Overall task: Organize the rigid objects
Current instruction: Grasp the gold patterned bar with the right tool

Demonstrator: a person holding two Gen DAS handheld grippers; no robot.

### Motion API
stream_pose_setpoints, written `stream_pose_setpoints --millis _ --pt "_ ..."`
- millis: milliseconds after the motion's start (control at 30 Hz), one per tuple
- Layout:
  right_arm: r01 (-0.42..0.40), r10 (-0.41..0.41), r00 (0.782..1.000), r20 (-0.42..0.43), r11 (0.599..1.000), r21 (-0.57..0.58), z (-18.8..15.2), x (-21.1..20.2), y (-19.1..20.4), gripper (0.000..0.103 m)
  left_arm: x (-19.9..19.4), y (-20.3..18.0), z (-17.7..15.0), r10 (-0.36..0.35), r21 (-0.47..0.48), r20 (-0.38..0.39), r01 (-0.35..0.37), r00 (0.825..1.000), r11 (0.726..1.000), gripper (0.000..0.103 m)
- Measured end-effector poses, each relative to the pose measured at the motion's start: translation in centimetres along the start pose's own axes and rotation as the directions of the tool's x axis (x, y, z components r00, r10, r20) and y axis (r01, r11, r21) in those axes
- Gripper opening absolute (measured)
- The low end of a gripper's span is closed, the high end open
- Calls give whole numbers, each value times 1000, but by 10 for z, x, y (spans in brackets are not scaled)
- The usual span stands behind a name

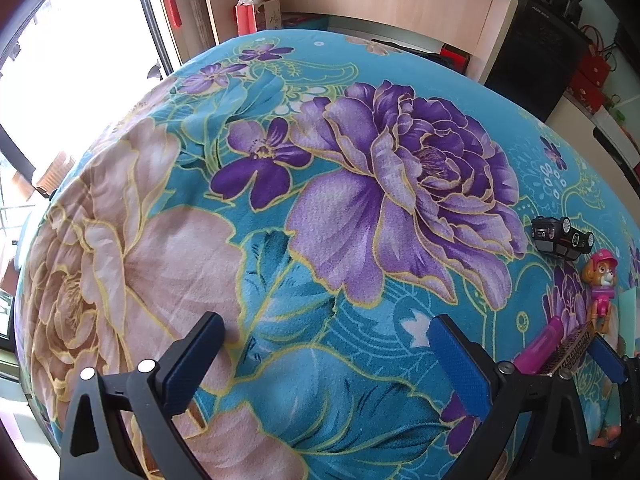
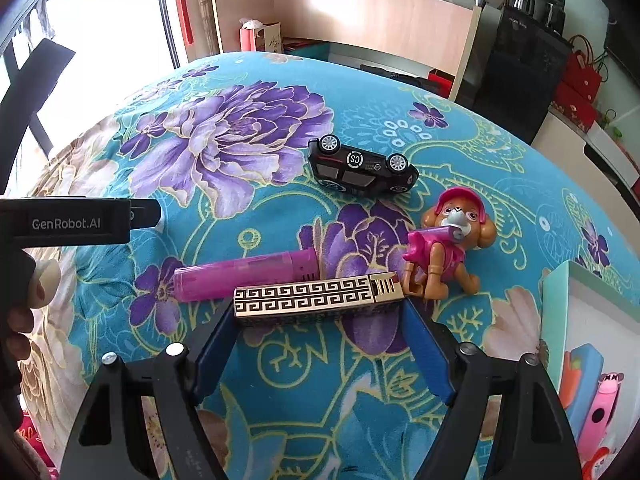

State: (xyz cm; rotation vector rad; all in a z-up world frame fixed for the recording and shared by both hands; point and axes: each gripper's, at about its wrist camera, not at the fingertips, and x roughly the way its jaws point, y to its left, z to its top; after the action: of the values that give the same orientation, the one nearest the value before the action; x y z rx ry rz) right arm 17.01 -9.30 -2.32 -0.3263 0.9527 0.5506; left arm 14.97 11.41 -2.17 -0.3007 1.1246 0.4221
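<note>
A teal blanket (image 2: pixel 280 380) with purple flowers fills my view. My right gripper (image 2: pixel 320 320) clamps the gold-and-black patterned rectangular lighter (image 2: pixel 316 300) by its two ends. A translucent magenta lighter (image 2: pixel 244 276) touches it at 11 o'clock. My left gripper (image 1: pixel 328 356) hangs wide, holding nothing.

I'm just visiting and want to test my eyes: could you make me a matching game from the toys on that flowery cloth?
Things:
1. toy car
2. dog figure
3. patterned lighter
4. pink lighter

States:
A. between the right gripper's fingers
B. on its side
C. wears a pink cap
D. translucent, lying just behind the gold one

Pairs: 1-B, 2-C, 3-A, 4-D
</note>
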Motion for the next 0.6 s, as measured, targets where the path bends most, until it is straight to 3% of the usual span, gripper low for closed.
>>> stream_pose_setpoints --millis 600 --pt "-4 1 1000 -18 991 -136 11 4 0 82 0 3 1 2 -1 0 -2 1000 1000 103"
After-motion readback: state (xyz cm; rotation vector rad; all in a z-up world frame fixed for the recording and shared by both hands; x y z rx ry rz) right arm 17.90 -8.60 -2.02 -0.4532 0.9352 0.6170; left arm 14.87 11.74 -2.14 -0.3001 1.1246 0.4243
